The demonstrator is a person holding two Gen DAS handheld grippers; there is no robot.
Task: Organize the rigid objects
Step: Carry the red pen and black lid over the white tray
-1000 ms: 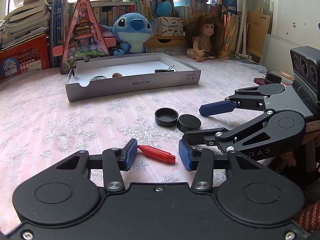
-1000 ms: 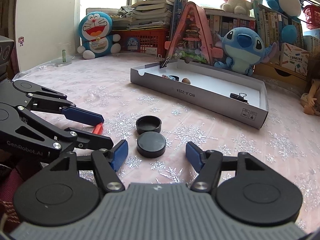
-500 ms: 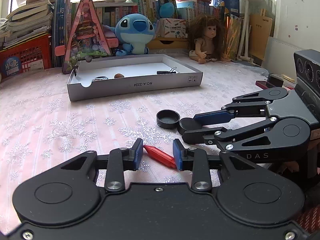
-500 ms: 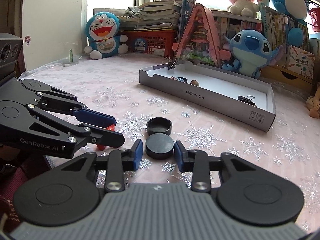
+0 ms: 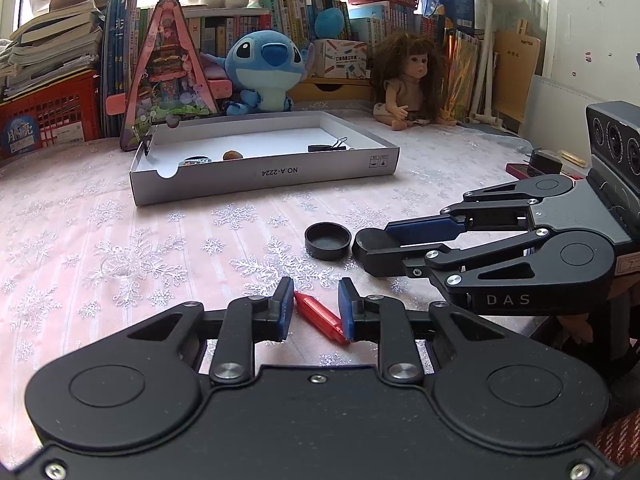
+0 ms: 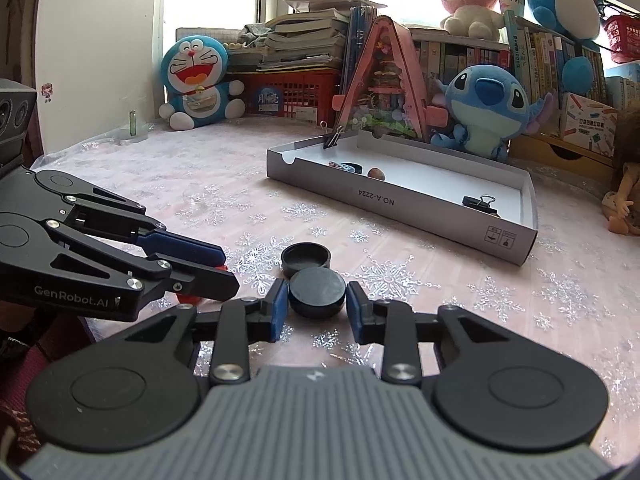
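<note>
My left gripper (image 5: 313, 307) is closed around a small red stick-like object (image 5: 320, 314) that lies askew between its blue pads on the tablecloth. My right gripper (image 6: 316, 304) is shut on a black round lid (image 6: 317, 291); its pads touch both sides. A second black round cap (image 6: 306, 257), hollow side up, sits just beyond it, also in the left wrist view (image 5: 328, 240). The right gripper shows in the left wrist view (image 5: 384, 246), the left gripper in the right wrist view (image 6: 212, 268).
A shallow white cardboard tray (image 5: 264, 174) stands further back, with a binder clip (image 5: 330, 147), a brown nut-like piece (image 5: 233, 155) and a small ring inside. Stitch plush (image 5: 266, 68), doll (image 5: 412, 80), Doraemon plush (image 6: 196, 80), books and red crates line the back.
Both grippers have closed from wide open: the left onto the red stick, the right onto the black lid. Both moved slightly forward.
</note>
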